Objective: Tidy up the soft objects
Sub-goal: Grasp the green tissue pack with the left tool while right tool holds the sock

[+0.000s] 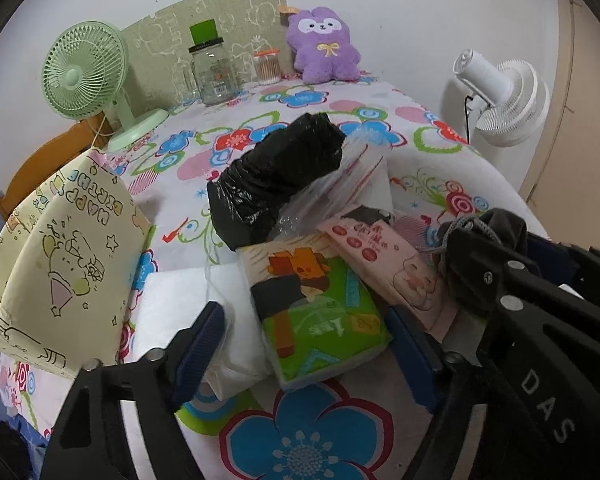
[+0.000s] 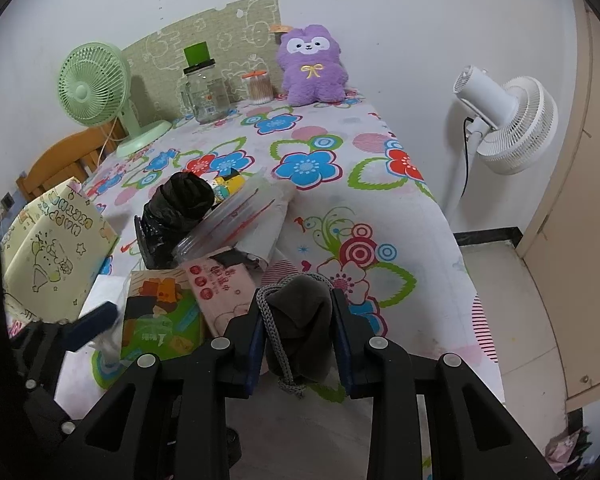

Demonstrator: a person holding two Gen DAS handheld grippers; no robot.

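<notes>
My right gripper (image 2: 298, 322) is shut on a dark grey drawstring pouch (image 2: 300, 320), held above the table's near edge; the pouch also shows in the left wrist view (image 1: 484, 236). My left gripper (image 1: 304, 344) is open around a green tissue pack (image 1: 320, 312) lying on the floral cloth. Beside the pack lie a pink tissue pack (image 1: 396, 264), a white soft pack (image 1: 180, 320), a black plastic bag roll (image 1: 280, 176) and a clear plastic bag (image 1: 340, 184). A yellow "Happy Birthday" paper bag (image 1: 60, 264) stands to the left.
At the table's back stand a green desk fan (image 1: 84, 76), a glass jar (image 1: 212, 68), a cotton swab jar (image 1: 267, 66) and a purple plush (image 1: 324, 44). A white floor fan (image 2: 508, 120) stands right of the table. A wooden chair (image 2: 60, 164) is at left.
</notes>
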